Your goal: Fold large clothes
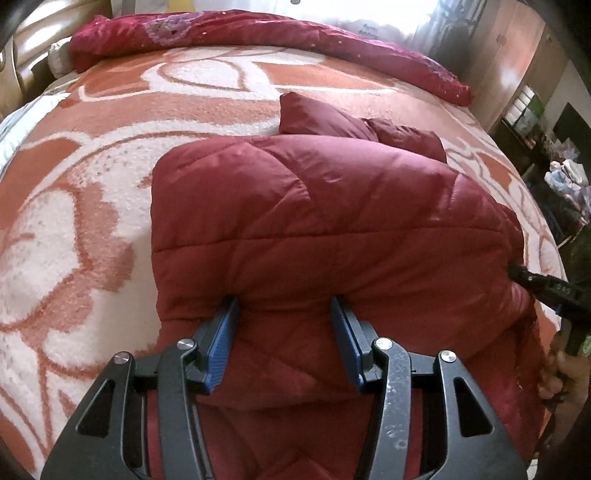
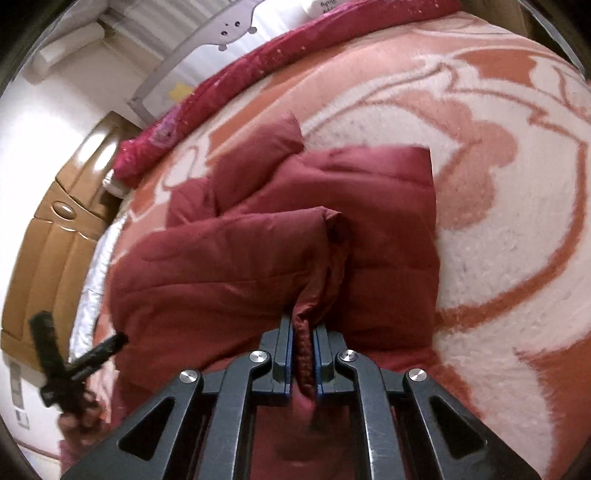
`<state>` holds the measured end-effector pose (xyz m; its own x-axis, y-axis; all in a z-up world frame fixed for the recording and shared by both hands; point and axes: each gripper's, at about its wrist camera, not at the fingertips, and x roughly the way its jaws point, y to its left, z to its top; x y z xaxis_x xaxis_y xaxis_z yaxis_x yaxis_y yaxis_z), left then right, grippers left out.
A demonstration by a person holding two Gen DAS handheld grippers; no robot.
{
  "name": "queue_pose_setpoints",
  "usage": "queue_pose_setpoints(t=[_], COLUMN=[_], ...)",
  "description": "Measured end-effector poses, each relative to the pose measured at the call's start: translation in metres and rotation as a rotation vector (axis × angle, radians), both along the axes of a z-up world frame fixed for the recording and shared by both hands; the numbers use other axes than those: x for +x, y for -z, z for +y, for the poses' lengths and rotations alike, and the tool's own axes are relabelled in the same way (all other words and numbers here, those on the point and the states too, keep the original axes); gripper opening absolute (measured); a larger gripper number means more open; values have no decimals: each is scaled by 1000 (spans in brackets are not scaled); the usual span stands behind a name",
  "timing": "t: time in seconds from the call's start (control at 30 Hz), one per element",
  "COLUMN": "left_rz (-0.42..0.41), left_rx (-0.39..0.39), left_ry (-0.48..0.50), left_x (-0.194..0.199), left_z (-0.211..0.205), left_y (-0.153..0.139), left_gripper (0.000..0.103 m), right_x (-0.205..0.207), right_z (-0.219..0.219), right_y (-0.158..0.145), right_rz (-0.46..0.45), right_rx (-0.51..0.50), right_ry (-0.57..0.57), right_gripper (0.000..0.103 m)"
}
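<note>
A dark red quilted jacket (image 1: 314, 206) lies folded over on the bed, with a sleeve sticking out at its far side. My left gripper (image 1: 284, 306) is at its near edge, its blue pads spread wide around a thick padded fold that fills the gap. In the right wrist view the same jacket (image 2: 240, 258) is bunched. There my right gripper (image 2: 303, 332) is shut on a narrow ridge of its fabric. The right gripper (image 1: 517, 271) also shows at the jacket's right edge. The left gripper (image 2: 114, 341), held in a hand (image 2: 77, 417), touches the jacket's left edge.
An orange and white fleece blanket (image 1: 92, 184) covers the bed (image 2: 498, 221). A rolled crimson quilt (image 1: 258, 33) lies along the far side (image 2: 258, 74). A wooden cabinet (image 2: 48, 240) stands beside the bed. Cluttered shelves (image 1: 561, 166) are at the right.
</note>
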<state>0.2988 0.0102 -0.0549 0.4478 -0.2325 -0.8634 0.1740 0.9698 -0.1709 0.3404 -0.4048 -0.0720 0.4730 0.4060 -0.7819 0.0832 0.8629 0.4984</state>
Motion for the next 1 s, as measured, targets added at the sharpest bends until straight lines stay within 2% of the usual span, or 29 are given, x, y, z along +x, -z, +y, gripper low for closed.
queue_pose_setpoints(t=[0.13, 0.2, 0.23, 0.27, 0.3, 0.33, 0.4, 0.43, 0.5, 0.57, 0.63, 0.73, 0.8, 0.93, 1.0], left_rz=[3, 1, 1, 0, -1, -1, -4, -6, -9, -10, -12, -16, -20, -18, 0], left_rx=[13, 24, 30, 35, 39, 40, 45, 50, 63, 82, 110, 134, 116, 103, 96], left_ry=[4, 4, 4, 5, 3, 2, -2, -3, -4, 1, 6, 16, 19, 15, 13], left_x=[4, 5, 5, 5, 5, 4, 4, 4, 3, 2, 2, 1, -2, -6, -4], left_z=[1, -1, -2, -2, -2, -3, -5, -5, -7, -9, -12, -15, -11, 0, 2], left_y=[7, 9, 9, 10, 10, 10, 10, 11, 10, 11, 11, 8, 2, -1, 4], left_gripper=[50, 50, 50, 50, 50, 50, 50, 50, 50, 51, 51, 51, 50, 50, 51], right_x=[0, 0, -2, -5, -10, -16, -28, -30, -25, -16, -9, -1, 0, 3, 4], right_z=[8, 7, 5, 4, 4, 6, 14, 23, 45, 67, 79, 72, 61, 44, 45], right_y=[2, 1, -3, -13, -25, -40, -68, -78, -83, -74, -57, -20, -7, 3, 5], right_rz=[-21, -14, -10, -19, -42, -89, -192, -227, -235, -208, -162, -55, -34, -15, -12], right_rx=[-73, -82, -93, -119, -160, -200, -209, -193, -177, -194, -243, -290, -311, -246, -251], right_ry=[-8, -2, 16, 42, 70, 97, 111, 83, -5, -86, -119, -103, -71, -57, -58], right_gripper=[8, 14, 21, 27, 27, 27, 31, 35, 36, 34, 34, 31, 31, 31, 31])
